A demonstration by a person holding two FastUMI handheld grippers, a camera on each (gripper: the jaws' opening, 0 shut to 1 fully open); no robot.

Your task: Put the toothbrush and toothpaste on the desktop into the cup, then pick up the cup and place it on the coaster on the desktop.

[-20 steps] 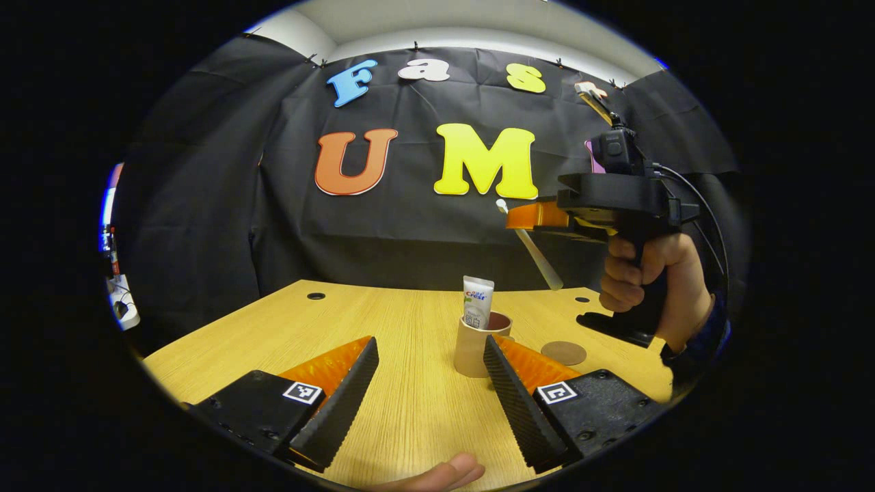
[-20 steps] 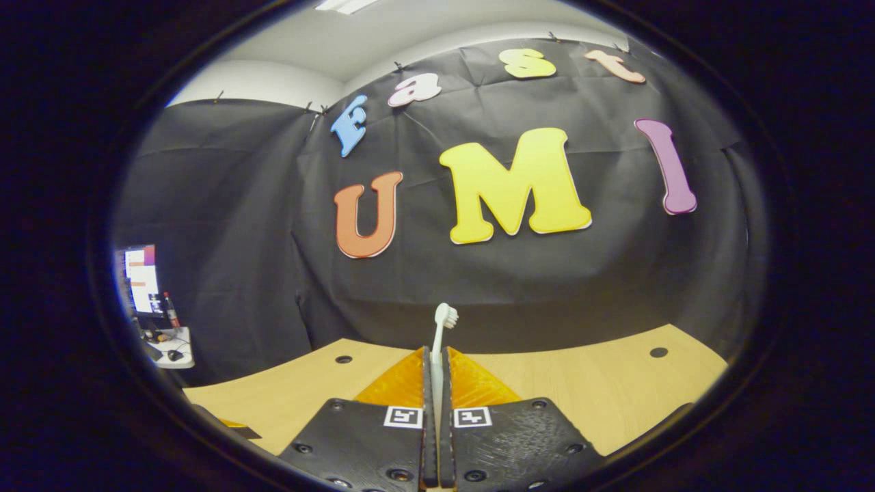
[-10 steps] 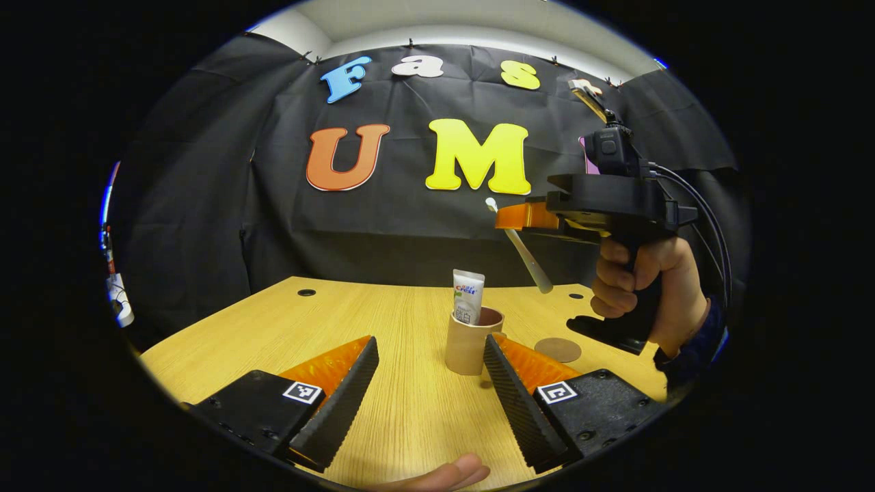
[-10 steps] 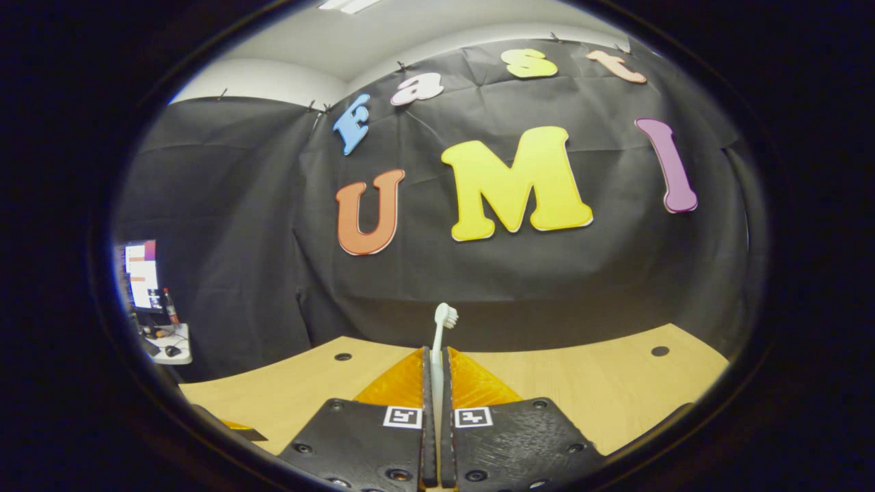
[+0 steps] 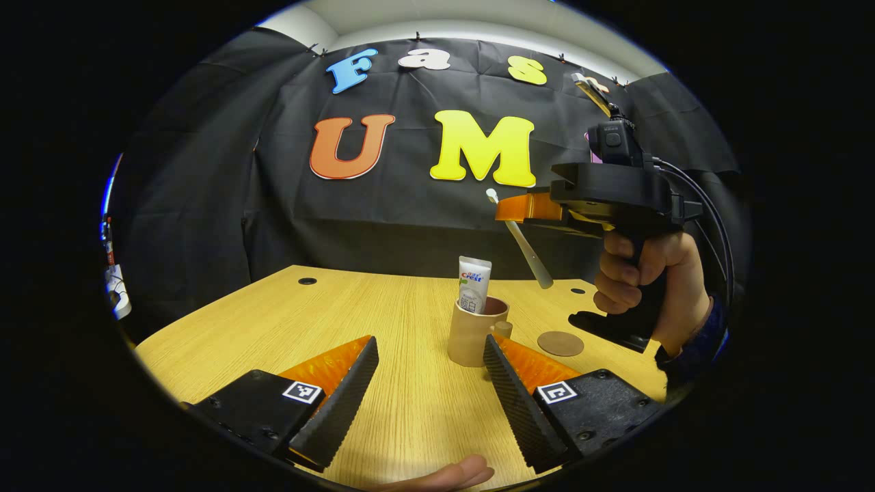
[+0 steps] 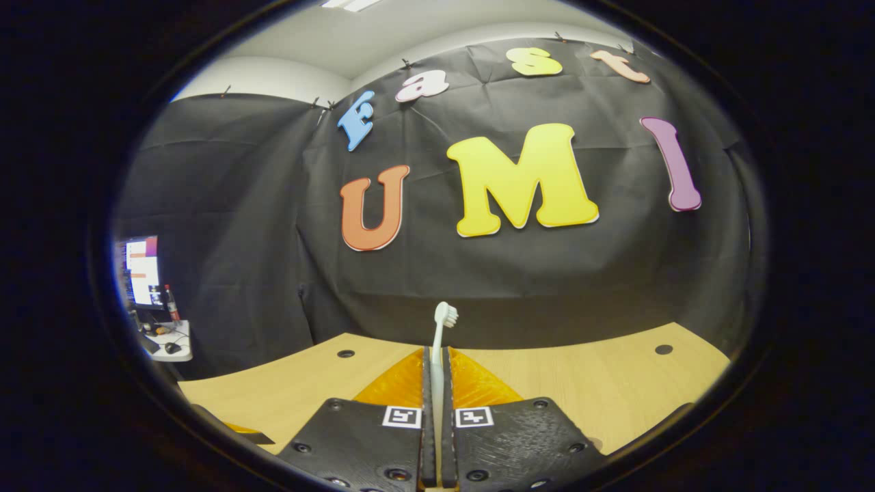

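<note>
Visibly one cup (image 5: pixel 470 335), one toothpaste (image 5: pixel 474 285), one toothbrush (image 6: pixel 441 333), one coaster (image 5: pixel 560 343).

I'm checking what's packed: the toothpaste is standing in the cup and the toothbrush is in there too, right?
Not quite. The toothpaste does stand in the cup, but the left gripper view shows the toothbrush held in the air by the right tool.

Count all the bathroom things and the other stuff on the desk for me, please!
Toothbrush: 1, held up off the desk
Toothpaste: 1, inside the cup
Cup: 1
Coaster: 1
Total: 4
</note>
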